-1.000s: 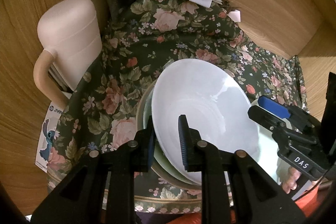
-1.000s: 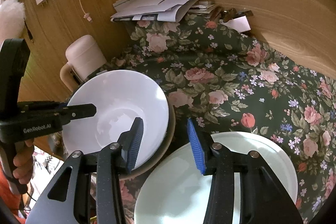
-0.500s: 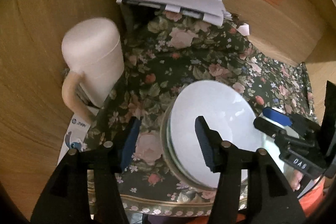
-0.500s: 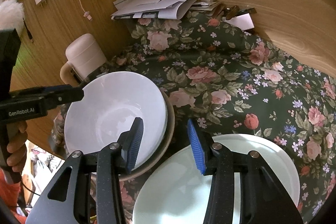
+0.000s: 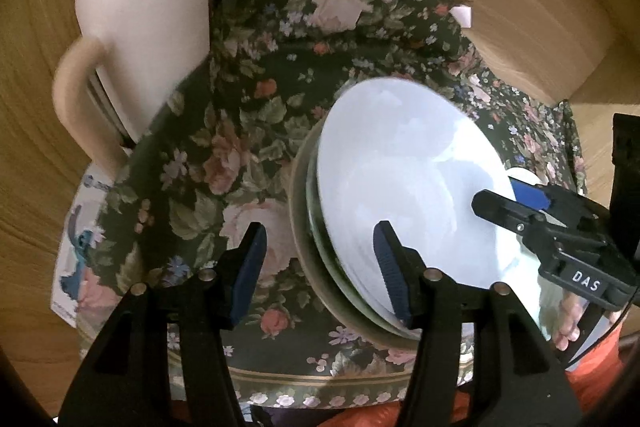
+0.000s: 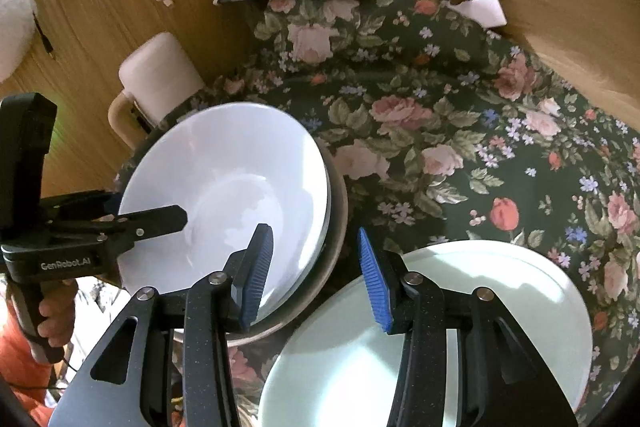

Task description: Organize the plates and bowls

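Left wrist view: the left gripper (image 5: 318, 263) is spread wide now, where a second ago its jaws pinched the bowl's (image 5: 408, 179) near rim. The white bowl sits nested in the stack (image 5: 304, 211) on the floral cloth (image 5: 248, 131), one finger over its edge. The jug (image 5: 140, 39) looms larger than before.

Right wrist view: the right gripper (image 6: 316, 267) hangs open and empty, as before, above the gap between the bowl (image 6: 224, 183) and the plate (image 6: 480, 307). The left gripper (image 6: 160, 221) reaches over the bowl's left rim, no longer gripping.
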Motion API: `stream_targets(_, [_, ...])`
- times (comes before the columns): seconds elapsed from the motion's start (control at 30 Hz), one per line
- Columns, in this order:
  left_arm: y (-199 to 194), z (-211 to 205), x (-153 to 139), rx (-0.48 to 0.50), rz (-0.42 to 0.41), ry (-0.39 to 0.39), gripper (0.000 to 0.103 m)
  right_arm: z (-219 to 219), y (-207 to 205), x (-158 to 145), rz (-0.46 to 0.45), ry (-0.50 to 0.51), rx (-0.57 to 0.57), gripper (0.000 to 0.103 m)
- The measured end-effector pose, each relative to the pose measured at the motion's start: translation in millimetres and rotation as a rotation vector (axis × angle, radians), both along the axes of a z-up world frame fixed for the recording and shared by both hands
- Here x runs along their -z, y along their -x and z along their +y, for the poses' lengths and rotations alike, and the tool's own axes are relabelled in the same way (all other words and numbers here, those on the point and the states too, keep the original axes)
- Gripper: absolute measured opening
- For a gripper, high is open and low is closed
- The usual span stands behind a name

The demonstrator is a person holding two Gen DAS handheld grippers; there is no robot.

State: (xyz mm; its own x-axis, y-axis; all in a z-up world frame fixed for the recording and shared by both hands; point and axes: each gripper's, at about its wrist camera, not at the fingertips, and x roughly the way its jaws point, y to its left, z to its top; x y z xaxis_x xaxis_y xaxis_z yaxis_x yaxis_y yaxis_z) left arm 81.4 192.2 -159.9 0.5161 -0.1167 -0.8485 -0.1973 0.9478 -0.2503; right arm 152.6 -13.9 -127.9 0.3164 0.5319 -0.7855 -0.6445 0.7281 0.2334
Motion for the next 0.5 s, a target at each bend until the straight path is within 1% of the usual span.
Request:
stream_targets(0.1, [-2.9,2.0,7.7,0.0,0.007,0.025,0.058,4.6,-0.7,3.0,0.016,0.01,-0.004,0.04])
stream_targets(0.23, [-2.0,3.2,10.7,0.002,-0.01,0.045,0.057,12.1,-1.2,6.7,0.042,0.019,-0.017,0.04])
stream_targets(0.33, [-1.2,1.9,9.8,0.013,-0.027,0.045,0.049,16.7,-2.0,7.6,0.026,0.032,-0.009,0.039])
stream_targets(0.43, [-0.5,-3.8,7.0,0.033,-0.054,0.008,0.039,19.1,-3.6,9.0,0.015,0.044,0.002,0.036])
stream_targets(0.47, [0.3,-7.1,5.8,0.037,-0.063,-0.013,0.037,19.4,-3.9,8.8,0.009,0.048,0.006,0.033])
stream_targets(0.5, [0.5,-8.5,5.7,0.034,-0.066,-0.022,0.037,18.9,-3.7,8.8,0.006,0.048,0.01,0.033])
